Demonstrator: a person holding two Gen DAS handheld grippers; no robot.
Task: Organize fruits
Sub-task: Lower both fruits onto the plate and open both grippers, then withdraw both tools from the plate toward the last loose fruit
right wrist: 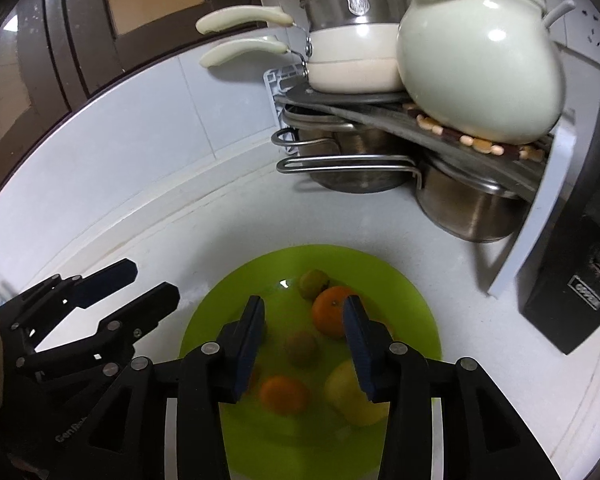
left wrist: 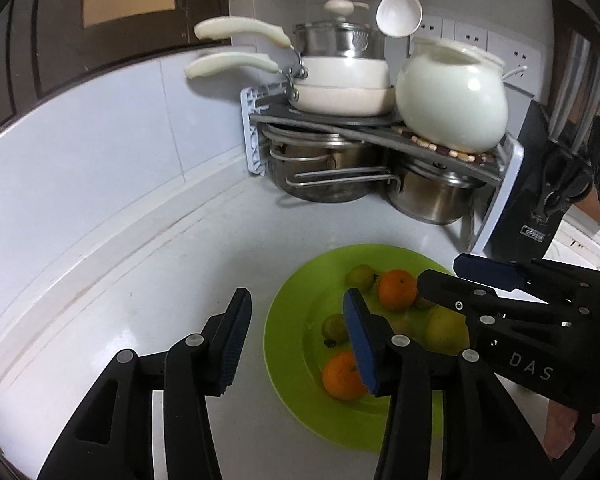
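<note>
A lime green plate [left wrist: 292,392] lies on the white counter and holds several fruits: two oranges [left wrist: 397,289] [left wrist: 342,376], small green fruits [left wrist: 361,276] [left wrist: 334,328] and a yellow fruit [left wrist: 444,330]. My left gripper [left wrist: 298,340] is open and empty above the plate's left rim. My right gripper [right wrist: 304,340] is open and empty, hovering over the plate [right wrist: 404,300], above a small brownish fruit [right wrist: 300,347], an orange [right wrist: 283,395] and the yellow fruit [right wrist: 350,396]. The right gripper shows in the left wrist view [left wrist: 456,276], the left one in the right wrist view [right wrist: 144,284].
A corner rack [left wrist: 380,124] at the back carries white pans [left wrist: 340,84] and a white pot [left wrist: 452,96], with steel pots [left wrist: 328,176] underneath. A white spoon [left wrist: 399,12] hangs above. A black knife block [left wrist: 536,208] stands at the right. A tiled wall runs along the left.
</note>
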